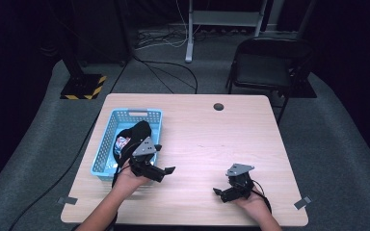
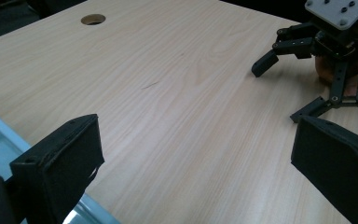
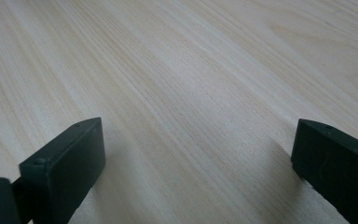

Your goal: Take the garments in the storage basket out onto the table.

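Observation:
A person's hands hold two black grippers over a light wooden table [image 1: 207, 134]. My left gripper [image 1: 165, 159] hovers at the right rim of a blue plastic basket [image 1: 107, 130] and points toward the middle of the table. Its jaws stand wide apart in the left gripper view [image 2: 196, 158], with bare wood between them. My right gripper [image 1: 221, 185] is near the front edge, right of centre, also open [image 3: 196, 158] over bare wood. The left gripper view shows the right gripper [image 2: 279, 91] farther off. In the basket lie a black cloth [image 1: 137, 132] and a small colourful item [image 1: 122, 142].
A round cable hole [image 1: 218, 107] sits at the table's far edge. The basket's rim [image 2: 4, 133] shows beside my left jaw. Tape marks lie at the front corners [image 1: 67, 200] [image 1: 302, 202]. Behind the table stand a black chair [image 1: 270, 62] and floor cables.

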Available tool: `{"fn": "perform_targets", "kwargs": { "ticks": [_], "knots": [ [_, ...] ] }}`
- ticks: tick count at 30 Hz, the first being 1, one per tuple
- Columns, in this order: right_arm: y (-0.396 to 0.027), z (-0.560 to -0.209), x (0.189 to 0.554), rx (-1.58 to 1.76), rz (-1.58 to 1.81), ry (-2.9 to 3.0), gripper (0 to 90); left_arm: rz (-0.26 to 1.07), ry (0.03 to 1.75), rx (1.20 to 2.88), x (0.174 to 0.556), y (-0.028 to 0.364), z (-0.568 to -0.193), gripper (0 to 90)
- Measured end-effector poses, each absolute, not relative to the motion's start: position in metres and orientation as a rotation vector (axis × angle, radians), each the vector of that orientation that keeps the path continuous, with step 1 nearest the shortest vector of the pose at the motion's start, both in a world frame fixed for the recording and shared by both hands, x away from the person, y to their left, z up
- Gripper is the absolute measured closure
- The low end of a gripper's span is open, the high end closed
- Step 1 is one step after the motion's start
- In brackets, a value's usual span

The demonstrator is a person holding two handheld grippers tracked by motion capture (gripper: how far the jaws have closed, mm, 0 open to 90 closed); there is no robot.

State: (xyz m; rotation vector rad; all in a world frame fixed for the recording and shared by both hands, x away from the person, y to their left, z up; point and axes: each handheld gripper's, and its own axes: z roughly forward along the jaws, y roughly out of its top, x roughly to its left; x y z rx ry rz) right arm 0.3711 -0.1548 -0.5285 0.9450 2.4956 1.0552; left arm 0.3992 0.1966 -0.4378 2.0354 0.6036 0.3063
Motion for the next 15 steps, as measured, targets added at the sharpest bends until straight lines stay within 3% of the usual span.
{"fn": "perform_targets", "kwargs": {
  "ticks": [15],
  "knots": [
    [-0.1548, -0.5285, 0.371, 0.945, 1.055, 2.496, 2.0, 0.307, 0.642, 2.032, 0.4028, 0.2025, -0.4389, 0.3]
  ]
}}
